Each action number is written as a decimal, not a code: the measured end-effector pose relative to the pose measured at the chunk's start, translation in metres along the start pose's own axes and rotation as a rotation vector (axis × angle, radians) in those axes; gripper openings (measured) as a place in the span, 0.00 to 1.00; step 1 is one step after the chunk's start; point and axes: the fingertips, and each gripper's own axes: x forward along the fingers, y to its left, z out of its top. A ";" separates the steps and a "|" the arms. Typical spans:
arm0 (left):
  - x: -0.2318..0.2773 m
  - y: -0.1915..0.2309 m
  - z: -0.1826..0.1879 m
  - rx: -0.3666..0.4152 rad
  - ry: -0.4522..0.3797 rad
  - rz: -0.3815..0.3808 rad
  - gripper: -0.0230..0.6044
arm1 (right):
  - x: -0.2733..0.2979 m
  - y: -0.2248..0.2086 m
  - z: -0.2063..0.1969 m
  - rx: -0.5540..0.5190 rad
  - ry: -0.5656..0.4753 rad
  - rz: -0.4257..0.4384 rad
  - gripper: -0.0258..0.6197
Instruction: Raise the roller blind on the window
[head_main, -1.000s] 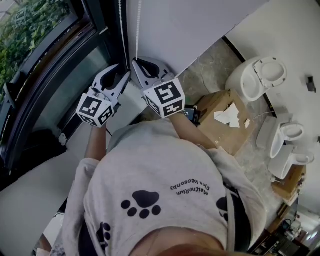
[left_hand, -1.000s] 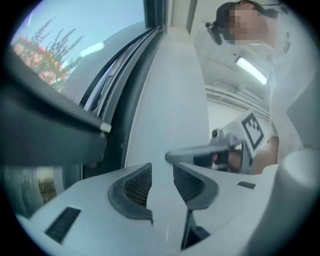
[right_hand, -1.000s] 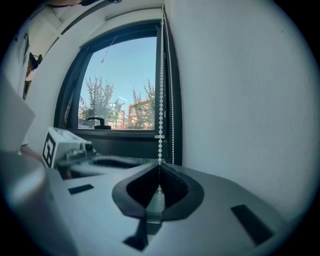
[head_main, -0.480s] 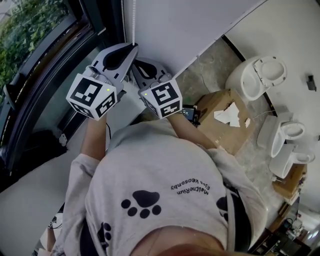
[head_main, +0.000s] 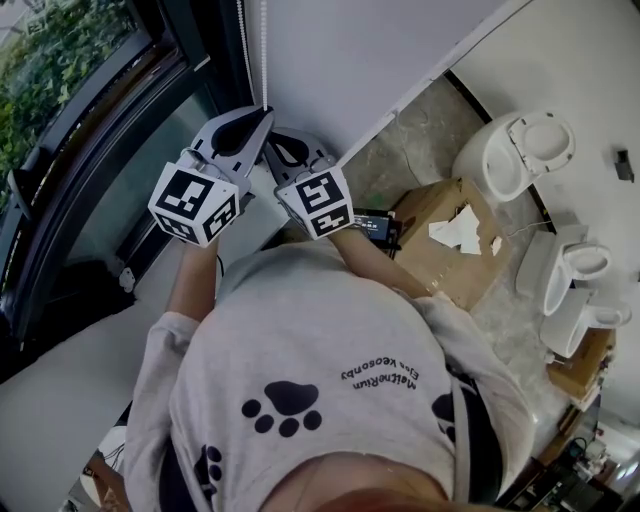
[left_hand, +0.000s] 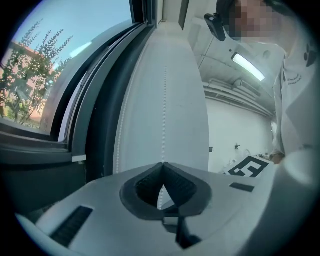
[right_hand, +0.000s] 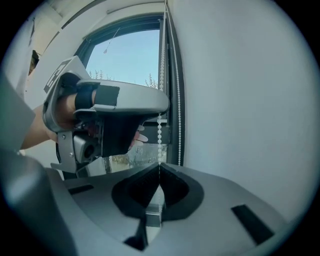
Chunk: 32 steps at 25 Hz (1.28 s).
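Plainly the bead chain (head_main: 263, 45) is the place to work the roller blind. It hangs in two strands between the dark window frame (head_main: 150, 95) and the white wall (head_main: 380, 50). Light, limp and smooth-beaded, it probably needs pinching across a bead and a straight downward pull, or it may slip. The left gripper (left_hand: 162, 164), whose jaws have just been closing, is clenched on one strand. The right gripper (right_hand: 159, 166), just below, appears clamped on that same strand. The blind's fabric cannot be made out.
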 end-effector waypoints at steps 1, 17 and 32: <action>-0.001 0.000 -0.004 -0.006 0.005 0.004 0.05 | 0.001 0.001 -0.004 -0.002 0.008 0.002 0.05; -0.013 0.015 -0.018 0.026 -0.026 0.112 0.15 | 0.006 -0.005 -0.008 0.023 -0.008 -0.039 0.05; -0.037 0.033 -0.010 0.044 -0.081 0.306 0.09 | -0.049 -0.024 0.056 -0.059 -0.216 -0.338 0.16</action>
